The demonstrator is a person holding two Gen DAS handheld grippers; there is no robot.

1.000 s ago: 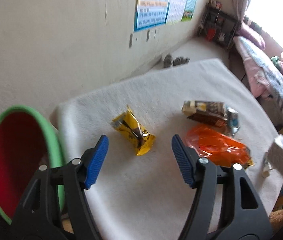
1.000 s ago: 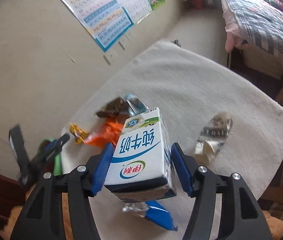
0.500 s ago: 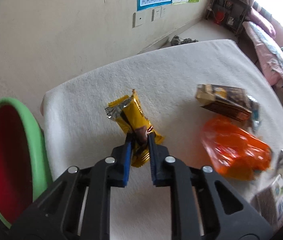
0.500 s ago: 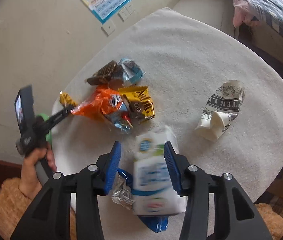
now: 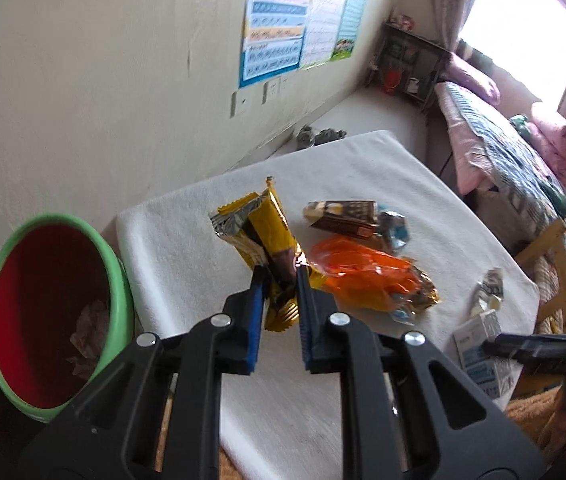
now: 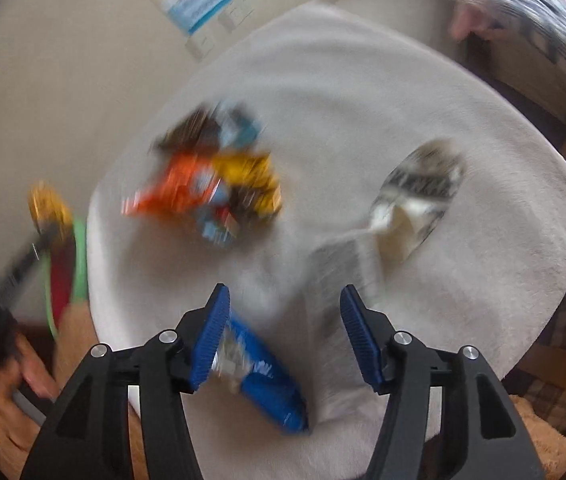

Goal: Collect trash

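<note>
Right now your left gripper (image 5: pixel 277 276) is clamped on the yellow wrapper (image 5: pixel 267 236), its blue pads pinching the wrapper's lower half while the torn silver end sticks up and away from you. The wrapper is lifted clear of the white table cover (image 5: pixel 363 176). To its left, beside the near left corner of the table, stands the green bin (image 5: pixel 119 280) with its red inside and some crumpled scraps at the bottom.

To the right of the wrapper you have the orange bag (image 5: pixel 363 276) lying on the cover, with a brown packet (image 5: pixel 343 216) just beyond it on the far side. Further right lies a crumpled grey wrapper (image 5: pixel 491 288), and near it the milk carton (image 5: pixel 479 344) rests at the near right edge.

Your right gripper (image 6: pixel 283 336) has just been opening; its jaws stand wide with no pad pressing on anything. The milk carton, badly smeared by motion in that view, seems to lie on the cover between and beyond the pads, and a blue packet (image 6: pixel 267 384) lies under the left pad. Your left hand (image 6: pixel 19 384) shows at the lower left edge there
</note>
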